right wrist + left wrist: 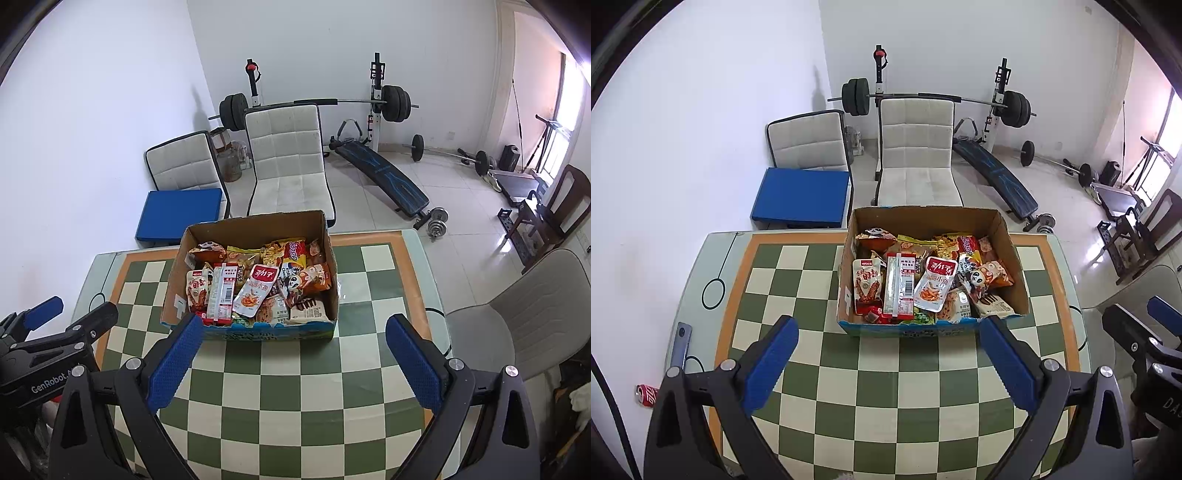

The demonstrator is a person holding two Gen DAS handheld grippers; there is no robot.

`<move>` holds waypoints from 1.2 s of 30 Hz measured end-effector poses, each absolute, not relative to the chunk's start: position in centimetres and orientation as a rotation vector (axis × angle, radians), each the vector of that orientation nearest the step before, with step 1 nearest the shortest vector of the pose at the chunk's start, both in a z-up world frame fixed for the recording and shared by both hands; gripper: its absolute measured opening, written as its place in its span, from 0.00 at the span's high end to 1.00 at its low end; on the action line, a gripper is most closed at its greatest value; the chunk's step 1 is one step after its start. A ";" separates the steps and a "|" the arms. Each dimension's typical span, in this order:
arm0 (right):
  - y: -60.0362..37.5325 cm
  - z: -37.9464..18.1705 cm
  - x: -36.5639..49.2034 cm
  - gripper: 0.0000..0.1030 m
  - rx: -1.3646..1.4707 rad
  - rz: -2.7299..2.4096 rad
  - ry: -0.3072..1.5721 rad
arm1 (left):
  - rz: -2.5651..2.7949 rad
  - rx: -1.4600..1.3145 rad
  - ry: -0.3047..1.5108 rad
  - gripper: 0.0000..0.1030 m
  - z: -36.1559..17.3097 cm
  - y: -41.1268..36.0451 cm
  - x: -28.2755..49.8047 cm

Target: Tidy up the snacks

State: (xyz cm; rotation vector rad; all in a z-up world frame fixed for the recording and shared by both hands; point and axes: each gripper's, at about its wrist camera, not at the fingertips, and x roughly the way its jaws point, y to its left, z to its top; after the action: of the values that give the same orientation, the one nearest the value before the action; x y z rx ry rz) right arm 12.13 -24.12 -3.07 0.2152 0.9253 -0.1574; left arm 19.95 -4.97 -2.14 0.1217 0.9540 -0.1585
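Checkered table (886,387) fills the lower part of both views, and a cardboard box (1015,258) sits near its far edge, roughly midway between the side edges. Snack packets (934,288) lie heaped inside the box, overlapping at all angles; none shows on the bare tabletop around it. That fits either a box of snacks already gathered in or a jumble waiting to be sorted out, and the pictures do not settle which. Left tongs (888,362) hang above the near part of the table, jaws spread wide with nothing between them. Right tongs (295,362) hover likewise, wide open and holding nothing. Lower packets are buried under the top layer, so their number is unclear, and most of the print is too small to read.
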 end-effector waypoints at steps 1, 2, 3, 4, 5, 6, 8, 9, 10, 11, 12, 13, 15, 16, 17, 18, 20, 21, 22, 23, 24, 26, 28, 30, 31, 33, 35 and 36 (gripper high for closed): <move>-24.1 -3.1 12.1 0.02 0.215 -0.158 0.925 | -0.159 0.123 0.953 0.02 -2.1 -5.0 19.9; -24.1 -3.1 12.2 0.02 0.215 -0.158 0.924 | -0.158 0.124 0.954 0.02 -2.2 -5.0 20.0; -24.1 -3.1 12.2 0.02 0.215 -0.158 0.924 | -0.158 0.121 0.957 0.02 -2.2 -5.0 20.0; -24.1 -3.1 12.2 0.02 0.215 -0.159 0.924 | -0.161 0.121 0.962 0.02 -2.2 -5.0 20.1; -24.1 -3.1 12.2 0.02 0.216 -0.159 0.923 | -0.157 0.120 0.968 0.02 -2.3 -5.0 20.1; -24.1 -3.1 12.2 0.02 0.216 -0.158 0.925 | -0.156 0.122 0.968 0.02 -2.3 -5.0 20.3; -24.1 -3.2 12.2 0.02 0.222 -0.158 0.928 | -0.156 0.122 0.967 0.02 -2.4 -5.1 20.3; -24.2 -3.3 12.2 0.02 0.222 -0.158 0.928 | -0.154 0.122 0.968 0.02 -2.4 -5.1 20.3; -24.2 -3.3 12.2 0.02 0.219 -0.158 0.929 | -0.155 0.122 0.968 0.02 -2.4 -5.1 20.4; -24.2 -3.4 12.3 0.02 0.219 -0.157 0.930 | -0.155 0.122 0.968 0.02 -2.4 -5.1 20.4; -24.2 -3.5 12.3 0.02 0.221 -0.157 0.930 | -0.153 0.123 0.968 0.02 -2.4 -5.1 20.4; -24.3 -3.5 12.4 0.02 0.219 -0.158 0.931 | -0.155 0.122 0.968 0.02 -2.4 -5.1 20.4; -24.4 -3.6 12.4 0.02 0.219 -0.158 0.930 | -0.156 0.121 0.970 0.02 -2.4 -5.1 20.4; -24.4 -3.6 12.4 0.02 0.219 -0.158 0.930 | -0.157 0.120 0.971 0.02 -2.5 -5.1 20.3; -24.4 -3.6 12.4 0.02 0.218 -0.159 0.930 | -0.158 0.120 0.970 0.02 -2.5 -5.2 20.3; -24.4 -3.6 12.4 0.02 0.217 -0.160 0.931 | -0.158 0.122 0.971 0.02 -2.5 -5.2 20.4; -24.5 -3.7 12.5 0.02 0.220 -0.161 0.931 | -0.161 0.124 0.973 0.02 -2.7 -5.2 20.4; -24.5 -3.7 12.4 0.02 0.221 -0.162 0.931 | -0.164 0.124 0.974 0.02 -2.7 -5.2 20.4; -24.6 -3.7 12.4 0.02 0.221 -0.161 0.933 | -0.164 0.123 0.974 0.02 -2.7 -5.2 20.3; -24.6 -3.8 12.4 0.02 0.223 -0.163 0.932 | -0.167 0.122 0.973 0.02 -2.7 -5.2 20.3; -24.6 -3.8 12.4 0.02 0.223 -0.164 0.932 | -0.167 0.123 0.972 0.02 -2.7 -5.3 20.3; -24.6 -3.8 12.4 0.02 0.224 -0.164 0.933 | -0.165 0.127 0.969 0.02 -2.7 -5.3 20.1; -24.6 -3.7 12.2 0.02 0.226 -0.164 0.933 | -0.166 0.126 0.968 0.02 -2.7 -5.4 20.1; -24.7 -3.7 12.2 0.02 0.225 -0.166 0.934 | -0.163 0.127 0.968 0.02 -2.7 -5.4 20.1; -24.8 -3.8 12.1 0.02 0.227 -0.167 0.933 | -0.165 0.127 0.969 0.02 -2.7 -5.4 20.1; -24.7 -3.8 12.2 0.02 0.225 -0.165 0.935 | -0.160 0.129 0.966 0.02 -2.6 -5.4 20.0; -24.7 -3.8 12.1 0.02 0.231 -0.164 0.936 | -0.160 0.130 0.967 0.02 -2.6 -5.4 20.0; -24.6 -3.8 12.1 0.02 0.231 -0.165 0.936 | -0.161 0.130 0.968 0.02 -2.5 -5.4 20.0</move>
State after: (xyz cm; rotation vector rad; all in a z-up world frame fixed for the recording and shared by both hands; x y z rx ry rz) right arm 12.10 -24.58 -3.80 0.2309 0.9364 -0.1650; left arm 19.95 -5.39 -2.53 0.1303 0.9676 -0.1613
